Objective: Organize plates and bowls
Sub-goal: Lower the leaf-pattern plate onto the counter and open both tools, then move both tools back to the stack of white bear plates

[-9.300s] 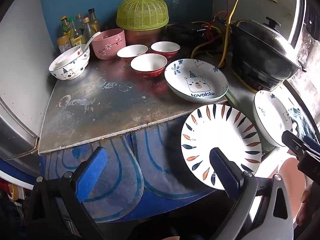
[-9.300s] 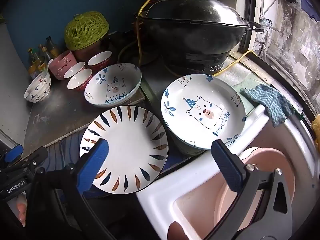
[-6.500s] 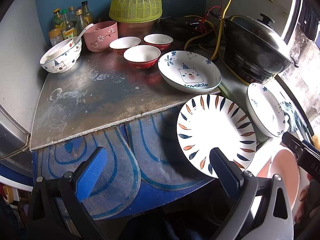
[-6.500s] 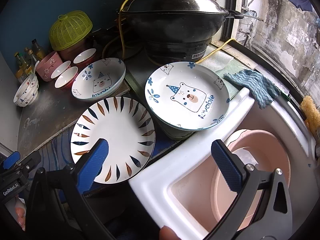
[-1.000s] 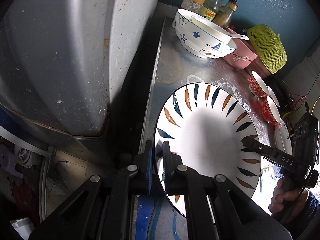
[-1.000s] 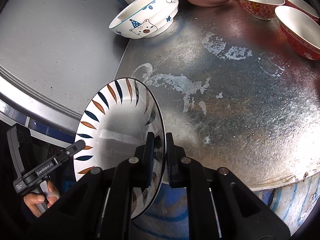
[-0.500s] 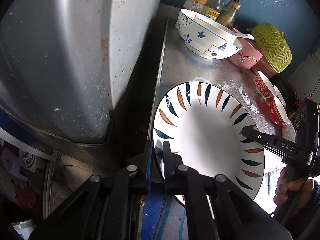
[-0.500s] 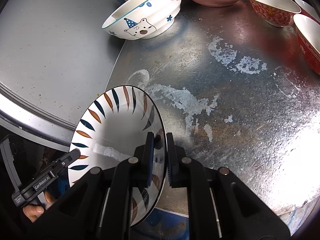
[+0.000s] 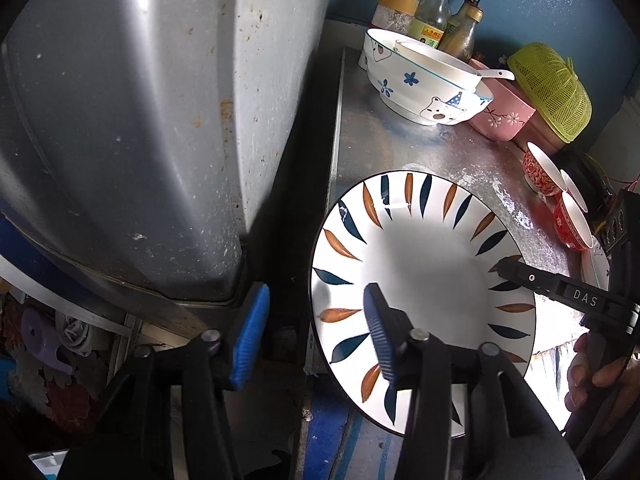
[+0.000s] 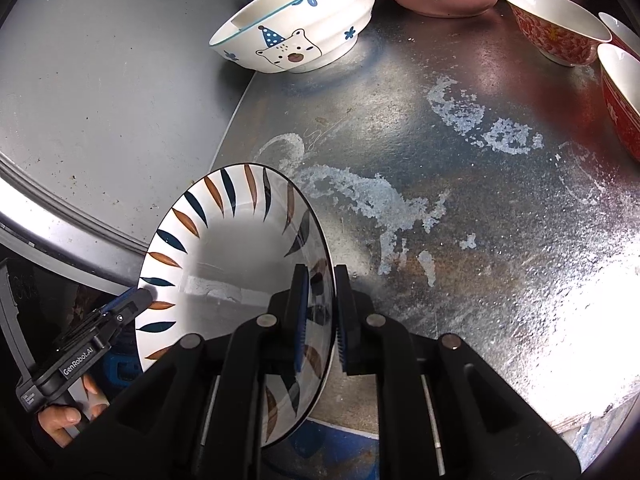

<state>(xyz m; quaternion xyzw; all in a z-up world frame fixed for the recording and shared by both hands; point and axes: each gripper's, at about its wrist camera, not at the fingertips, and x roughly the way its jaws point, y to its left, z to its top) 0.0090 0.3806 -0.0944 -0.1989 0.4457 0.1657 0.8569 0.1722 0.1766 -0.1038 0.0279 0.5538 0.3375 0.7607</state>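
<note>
Leaf-patterned plate [image 9: 424, 280] at the metal counter's [image 10: 460, 184] near-left corner: left gripper [image 9: 316, 336] just spread, right gripper [image 10: 320, 312] pinching its rim; bowls unsorted.

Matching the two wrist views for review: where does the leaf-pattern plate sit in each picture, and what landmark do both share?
Left wrist view: the leaf-pattern plate fills the lower right, its rim between the open left gripper jaws.
Right wrist view: the plate is lower left, seen nearly edge-on, clamped in the right gripper.
Shared landmark: the bear bowl at the back of the metal counter.
</note>
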